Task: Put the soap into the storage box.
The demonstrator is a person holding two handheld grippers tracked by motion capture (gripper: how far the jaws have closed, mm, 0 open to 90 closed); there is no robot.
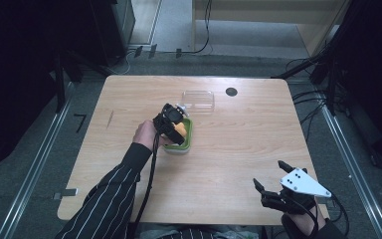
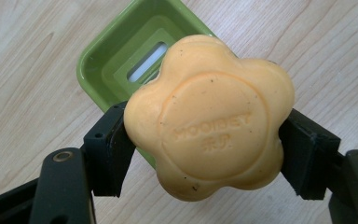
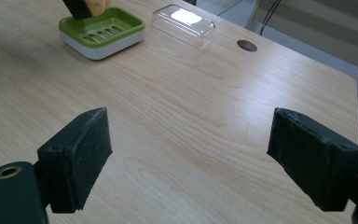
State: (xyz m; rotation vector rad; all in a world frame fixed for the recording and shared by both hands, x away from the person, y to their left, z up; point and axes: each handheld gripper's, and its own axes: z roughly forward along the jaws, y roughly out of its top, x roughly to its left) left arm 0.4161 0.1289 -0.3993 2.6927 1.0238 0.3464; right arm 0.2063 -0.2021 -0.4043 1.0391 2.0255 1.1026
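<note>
My left gripper (image 2: 205,154) has its fingers (image 2: 109,149) closed on the orange soap (image 2: 209,116), one pad on each side of it. The soap is flower-shaped with letters pressed in its face, and it hangs above the green soap dish (image 2: 116,60), not yet resting in it. In the left gripper view I see the empty slotted bottom of the dish at about 10 o'clock from the soap, so the soap is a little off from the centre of the dish. In the high view the dish (image 1: 185,142) stands near the middle of the worktop (image 1: 238,149), and the soap (image 1: 180,128) shows just above its inner part.

I judge that the picking of the soap is done and the placing is what is left: to lower it into the dish and let go. The clear lid (image 1: 198,99) lies on the worktop at about 1 o'clock from the dish, apart from it, so I think it must go on afterwards.

My left hand (image 1: 145,134) comes in from 7 o'clock, the sleeve stretched over the worktop, and the gripper (image 1: 171,124) points forward and down over the dish.

My right gripper (image 1: 273,186) rests at the near right corner of the worktop, at about 5 o'clock from the dish and well apart. Its fingers (image 3: 77,156) stand wide open with nothing between them, pointing toward the dish (image 3: 102,30) and the lid (image 3: 184,23).
</note>
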